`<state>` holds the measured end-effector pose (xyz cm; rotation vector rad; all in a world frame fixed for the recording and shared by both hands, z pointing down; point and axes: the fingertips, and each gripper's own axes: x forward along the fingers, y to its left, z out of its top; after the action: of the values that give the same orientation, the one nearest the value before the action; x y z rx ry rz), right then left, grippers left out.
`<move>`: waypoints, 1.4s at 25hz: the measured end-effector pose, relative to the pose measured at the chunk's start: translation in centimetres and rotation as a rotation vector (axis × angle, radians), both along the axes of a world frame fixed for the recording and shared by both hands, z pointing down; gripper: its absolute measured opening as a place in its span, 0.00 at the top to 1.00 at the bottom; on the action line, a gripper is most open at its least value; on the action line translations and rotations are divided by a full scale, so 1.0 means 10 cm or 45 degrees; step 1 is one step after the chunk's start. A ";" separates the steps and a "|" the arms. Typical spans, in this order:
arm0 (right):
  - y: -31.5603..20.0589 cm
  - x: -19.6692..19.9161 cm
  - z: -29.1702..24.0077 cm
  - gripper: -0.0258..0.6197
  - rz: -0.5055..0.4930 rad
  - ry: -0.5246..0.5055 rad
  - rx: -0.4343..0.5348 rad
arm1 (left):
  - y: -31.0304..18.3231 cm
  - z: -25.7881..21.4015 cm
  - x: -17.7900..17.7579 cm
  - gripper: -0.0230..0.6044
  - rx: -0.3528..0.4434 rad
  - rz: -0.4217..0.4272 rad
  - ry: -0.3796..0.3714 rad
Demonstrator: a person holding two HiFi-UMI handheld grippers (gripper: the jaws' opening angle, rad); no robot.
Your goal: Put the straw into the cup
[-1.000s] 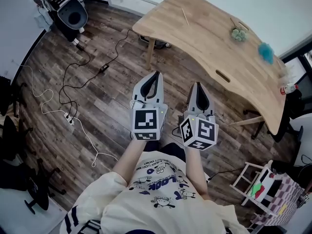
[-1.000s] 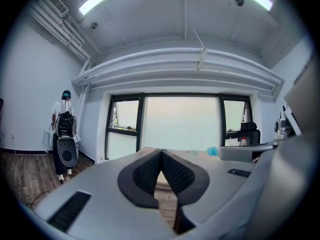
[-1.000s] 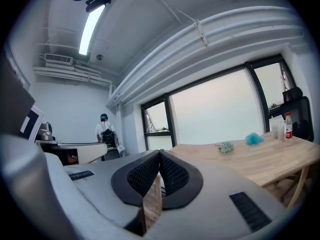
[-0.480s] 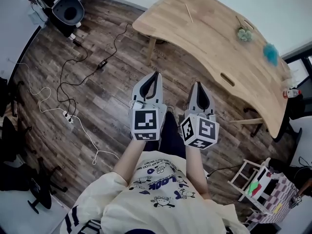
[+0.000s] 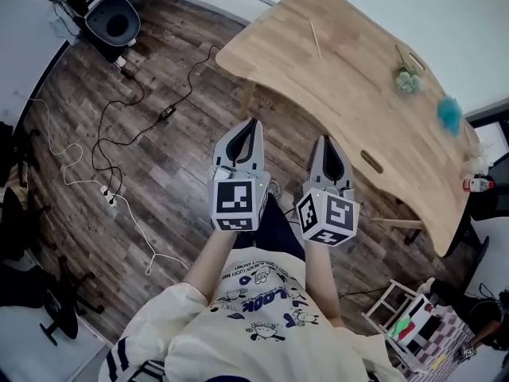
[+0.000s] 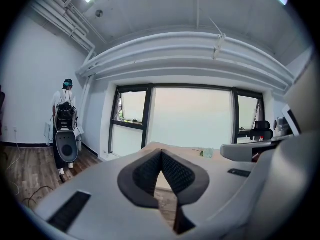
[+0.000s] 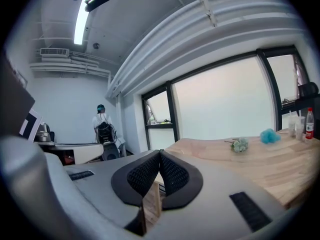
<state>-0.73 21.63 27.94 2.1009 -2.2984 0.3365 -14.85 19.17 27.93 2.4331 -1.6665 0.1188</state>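
A thin pale straw lies on the far part of the curved wooden table. No cup can be made out for certain; something clear stands by a red-capped bottle at the table's far right end. My left gripper and right gripper hang side by side over the floor, short of the table's near edge. Both are shut with nothing between the pads. In the left gripper view the left gripper points at the table edge; in the right gripper view the right gripper does too.
A green tuft and a blue fluffy ball lie on the table, and the bottle stands at its right end. Cables and a power strip cross the floor at left. A grey machine stands far left, a white rack at lower right.
The table has slid lower and to the right in the head view, so it lies nearer to me. Both grippers keep the same shut pose side by side.
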 end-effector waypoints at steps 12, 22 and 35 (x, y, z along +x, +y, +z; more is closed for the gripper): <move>-1.11 0.44 -0.09 0.94 -0.048 -0.018 0.013 | -1.08 -0.07 0.46 0.91 -0.009 -0.037 -0.024; -1.52 0.72 -0.08 0.94 -0.035 -0.038 0.014 | -1.48 -0.12 0.70 0.91 0.006 -0.027 -0.038; -1.88 0.86 0.10 0.94 -0.025 -0.066 -0.030 | -1.90 0.05 0.89 0.91 -0.045 0.005 -0.053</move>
<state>7.83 2.83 28.98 2.0818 -2.3295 0.4208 -5.92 0.18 28.45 2.4246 -1.6620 0.1991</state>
